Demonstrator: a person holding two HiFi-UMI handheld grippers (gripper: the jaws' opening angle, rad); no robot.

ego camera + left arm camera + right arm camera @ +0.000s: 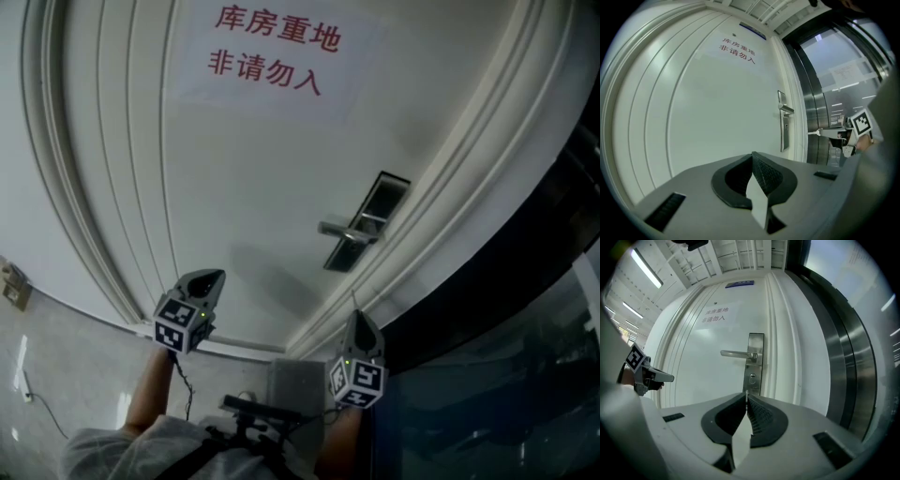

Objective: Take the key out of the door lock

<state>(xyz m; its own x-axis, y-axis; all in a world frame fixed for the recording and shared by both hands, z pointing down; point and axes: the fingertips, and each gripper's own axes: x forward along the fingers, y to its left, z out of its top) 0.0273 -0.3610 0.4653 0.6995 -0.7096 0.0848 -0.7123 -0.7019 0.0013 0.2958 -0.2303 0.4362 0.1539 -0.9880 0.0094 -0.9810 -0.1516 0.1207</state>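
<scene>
The key (pixel 746 392) is a thin silver sliver (seen edge on, so it is hard to make out). It pokes up from the tips of the right gripper (pixel 746 398), whose jaws are pinched together on it. The key is out of the lock (pixel 752 377), which sits just ahead, under the handle (pixel 736 353) on the white door (pixel 708 366). The left gripper (pixel 752 157) is squeezed closed on nothing, well apart from the lock. A sign (pixel 272 52) with red writing is stuck higher up.
</scene>
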